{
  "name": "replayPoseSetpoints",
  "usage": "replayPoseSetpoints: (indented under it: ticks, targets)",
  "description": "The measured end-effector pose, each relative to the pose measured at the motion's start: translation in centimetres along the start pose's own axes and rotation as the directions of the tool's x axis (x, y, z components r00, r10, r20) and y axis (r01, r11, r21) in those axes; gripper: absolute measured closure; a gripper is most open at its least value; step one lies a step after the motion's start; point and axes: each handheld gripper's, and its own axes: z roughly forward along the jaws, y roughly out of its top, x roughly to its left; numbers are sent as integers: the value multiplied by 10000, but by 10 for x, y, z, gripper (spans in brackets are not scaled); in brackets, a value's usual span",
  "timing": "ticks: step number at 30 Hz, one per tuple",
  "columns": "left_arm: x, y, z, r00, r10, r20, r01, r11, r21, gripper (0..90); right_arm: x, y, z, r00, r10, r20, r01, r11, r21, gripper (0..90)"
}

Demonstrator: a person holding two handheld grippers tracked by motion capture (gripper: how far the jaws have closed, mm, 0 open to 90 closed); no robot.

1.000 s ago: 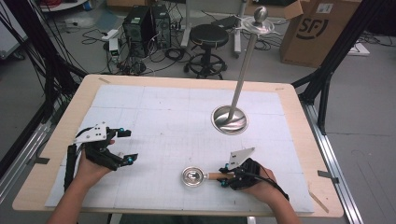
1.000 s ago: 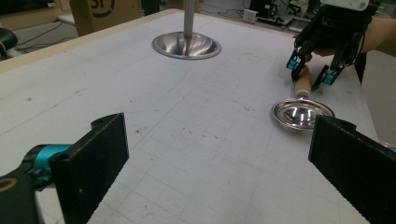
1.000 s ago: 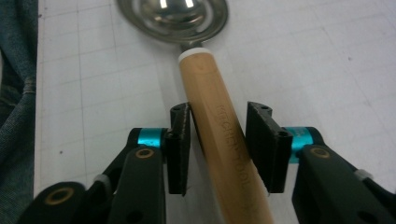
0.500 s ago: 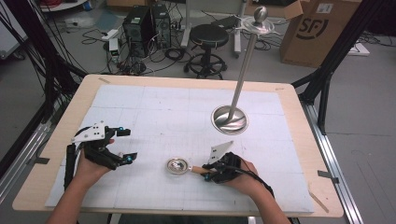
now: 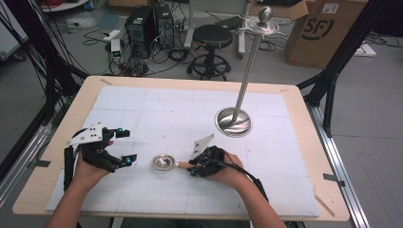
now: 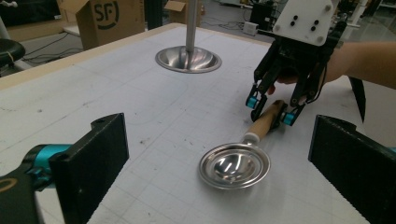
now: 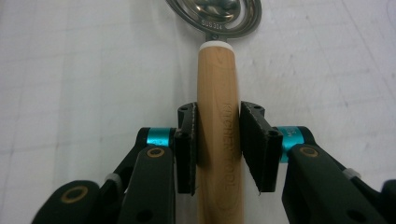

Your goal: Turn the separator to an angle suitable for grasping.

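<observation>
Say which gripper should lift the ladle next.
Right. The right gripper is already shut on the ladle's wooden handle; the left gripper sits open, apart from it.

Right hand-held gripper (image 7: 218,151) seen from behind its own black jaws, closed on the wooden handle (image 7: 218,126) of a ladle, one pad pressed against each side. Teal collars just behind both pads. Handle running straight up the middle, dark lettering along the grain, too blurred lower down to read in full. White ring at the handle's far end, then the shiny metal bowl (image 7: 215,14), cut off by the top edge. Beneath, the white table (image 7: 84,65) with faint grid lines.
</observation>
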Motion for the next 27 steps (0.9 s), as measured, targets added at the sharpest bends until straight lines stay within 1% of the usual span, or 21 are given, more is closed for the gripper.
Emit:
replayPoseSetpoints:
  ticks: [2, 3, 4, 5, 6, 9, 10, 12, 13, 15, 16, 18, 19, 20, 21, 22, 24, 25, 26, 27]
  targets:
    - [0, 1, -1, 10000, 11, 3, -11, 10000, -33, 56, -2, 9, 5, 10000, -39, 29, 39, 9999, 111, 673]
    - [0, 1, -1, 10000, 11, 3, -11, 10000, -33, 56, -2, 9, 5, 10000, -39, 29, 39, 9999, 111, 673]
    - [0, 0, -1, 10000, 1, 2, -1, 10000, -48, 56, -3, 13, 9, 10000, -86, 19, 86, 9999, 137, 673]
    - [0, 0, -1, 10000, 17, 5, -17, 10000, 0, 55, -4, 21, 15, 9999, -109, -111, 111, 9998, 183, 671]
    - [0, 0, -1, 10000, 17, 5, -17, 10000, 0, 56, -4, 21, 15, 9999, -109, -111, 111, 9998, 183, 671]
    - [-1, 1, -2, 10000, 74, -7, -74, 10000, 56, 56, -5, 31, 23, 9996, -232, -181, 236, 9995, 194, 671]
    - [-2, 1, -2, 9999, 99, 19, -99, 9999, 86, 56, -6, 38, 28, 9994, -280, -211, 285, 9993, 246, 671]
    - [-2, 0, -2, 9999, 103, 20, -103, 9999, 113, 56, -7, 44, 32, 9994, -231, -249, 238, 9993, 291, 670]
    - [-2, 0, -2, 9999, 103, 20, -103, 9999, 113, 56, -7, 44, 32, 9994, -231, -249, 238, 9993, 291, 670]
    - [-2, 0, -2, 9999, 110, 15, -110, 9999, 122, 56, -7, 48, 36, 9992, -287, -277, 295, 9991, 311, 669]
    - [-1, 0, -2, 10000, 86, 8, -86, 9999, 101, 55, -7, 50, 38, 9992, -307, -258, 312, 9993, 208, 670]
    - [-1, 0, -2, 10000, 54, 14, -55, 10000, 54, 56, -9, 51, 39, 9991, -292, -292, 299, 9993, 225, 664]
    - [0, 0, -2, 10000, 56, 24, -56, 10000, 66, 56, -9, 51, 39, 9993, -226, -305, 233, 9995, 230, 644]
    - [0, 0, -2, 10000, 22, 48, -23, 10000, 92, 56, -10, 50, 37, 9991, -90, -421, 95, 9999, 110, 591]
    - [0, 0, -2, 10000, 22, 48, -23, 10000, 92, 56, -10, 50, 37, 9991, -90, -421, 95, 9999, 110, 591]
    - [0, 0, -2, 10000, 3, 36, -4, 9999, 101, 56, -10, 49, 35, 9989, -6, -467, 9, 10000, 80, 580]
    - [0, 0, -2, 10000, 22, 33, -23, 9999, 120, 56, -10, 48, 28, 9992, 34, -394, -37, 10000, -89, 562]
    - [-1, 0, -2, 10000, 43, 19, -43, 9999, 145, 56, -10, 45, 18, 9992, 133, -381, -150, 9989, -450, 542]
    - [-1, 0, -2, 10000, 49, 8, -49, 9999, 162, 56, -10, 45, 18, 9992, 133, -381, -150, 9989, -450, 542]
    - [-1, 0, -2, 10000, 52, 3, -52, 9999, 160, 55, -9, 44, 12, 9993, 177, -316, -195, 9981, -576, 533]
